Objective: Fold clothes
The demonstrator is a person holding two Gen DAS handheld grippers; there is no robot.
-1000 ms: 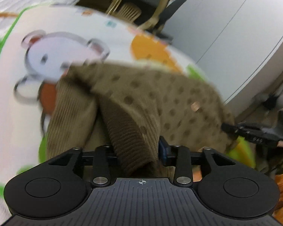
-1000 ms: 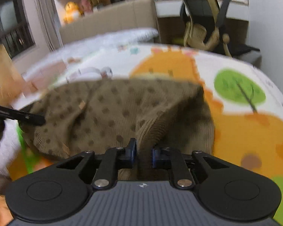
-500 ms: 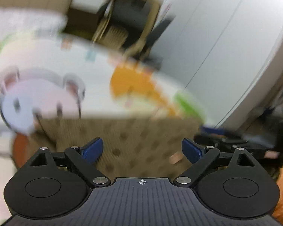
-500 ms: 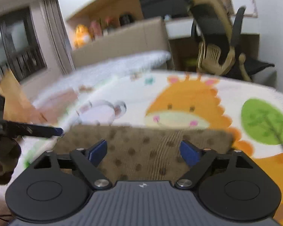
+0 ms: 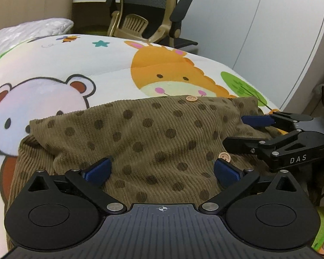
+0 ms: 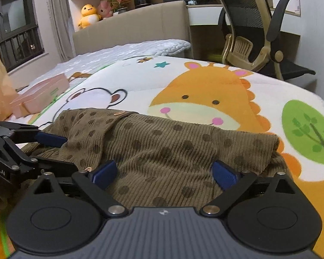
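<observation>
**A:** On the bed, over the animal-print quilt [image 5: 92, 64], a brown spotted garment [image 5: 153, 133] lies doubled, its far fold running straight below the giraffe's chin. Why are both tongs off it?

**B:** Both have just been opening, and nothing sits between either pair now. The left tongs [image 5: 162, 170] stand spread wide with the blue pads clear of the cloth, and the right tongs [image 6: 165, 172] are the same, hovering at the near edge. By the look of it, a fold has been laid down and let go.

**A:** So the garment rests where it was dropped?

**B:** Flat on the quilt, near the bed's foot, yes. One button [image 5: 224, 156] faces up just beside the left tongs' right-hand pad, another [image 5: 191, 98] sits at the far fold, so the front placket seems to be turned up.

**A:** And the left side bunches

**B:** A ridge of cloth there, in the left view, suggests a sleeve or hem tucked under unevenly; I cannot tell which. The tongs flank the garment side by side, each in sight of the other's camera, probably so that both can take matching corners for the next fold
</observation>
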